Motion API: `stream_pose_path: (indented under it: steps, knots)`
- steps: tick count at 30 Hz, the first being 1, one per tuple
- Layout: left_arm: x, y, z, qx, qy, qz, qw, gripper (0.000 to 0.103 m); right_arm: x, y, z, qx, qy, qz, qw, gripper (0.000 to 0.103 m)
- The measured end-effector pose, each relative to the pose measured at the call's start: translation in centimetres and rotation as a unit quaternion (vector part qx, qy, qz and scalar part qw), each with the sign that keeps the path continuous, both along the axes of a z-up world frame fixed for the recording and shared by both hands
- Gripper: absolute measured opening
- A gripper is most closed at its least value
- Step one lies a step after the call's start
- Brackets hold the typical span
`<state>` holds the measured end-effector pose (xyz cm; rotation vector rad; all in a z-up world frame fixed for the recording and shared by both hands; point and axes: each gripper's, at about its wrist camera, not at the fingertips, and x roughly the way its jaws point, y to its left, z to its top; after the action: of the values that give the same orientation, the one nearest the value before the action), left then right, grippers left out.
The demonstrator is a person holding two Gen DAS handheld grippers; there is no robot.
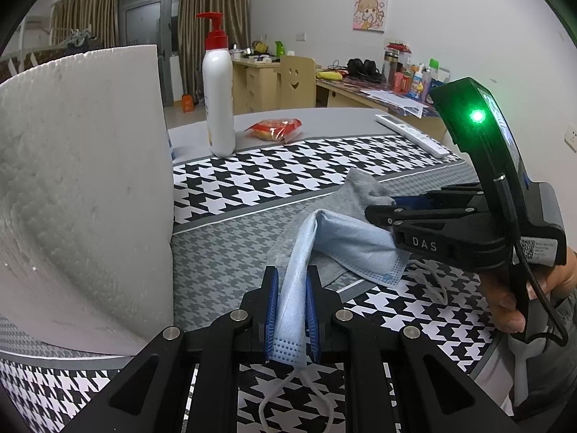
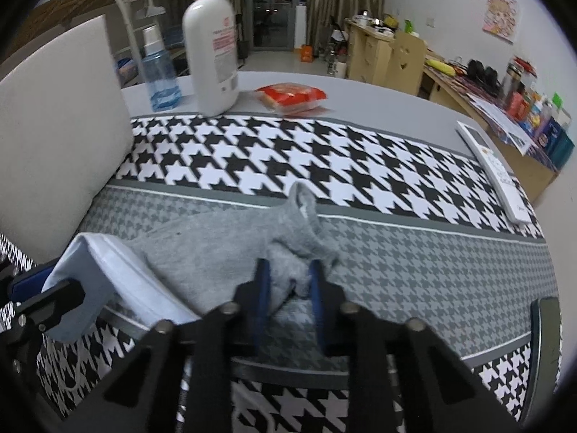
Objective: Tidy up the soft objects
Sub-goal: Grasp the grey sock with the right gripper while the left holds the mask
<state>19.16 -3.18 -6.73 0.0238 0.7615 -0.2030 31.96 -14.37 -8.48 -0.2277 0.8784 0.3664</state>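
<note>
Grey sock [image 2: 230, 249] flat on mat, long axis 9-to-3, your right gripper [image 2: 288, 281] clamped on its bunched near end. Blue face mask [image 1: 346, 241] overlaps sock at 9 (draped), pinched in left gripper [image 1: 292, 296]. Right hand nearer sock.

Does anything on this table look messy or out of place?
Yes. The grey sock lies crumpled on the patterned cloth, with a blue face mask draped across it. The left gripper pinches the mask; the right gripper pinches the sock.
</note>
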Motion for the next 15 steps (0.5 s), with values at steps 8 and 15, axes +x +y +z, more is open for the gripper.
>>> stream_pose_path:
  steps: [8, 15]
  knots:
    - [-0.2, 0.0, 0.1, -0.002, -0.002, -0.002, 1.0, 0.016, -0.3, -0.8, 0.7, 0.031, 0.003, -0.01, 0.999, 0.011]
    - [-0.8, 0.2, 0.6, -0.007, -0.009, -0.004, 0.9999, 0.01, -1.3, -1.8, 2.8, 0.04, -0.029, -0.033, 0.998, 0.011]
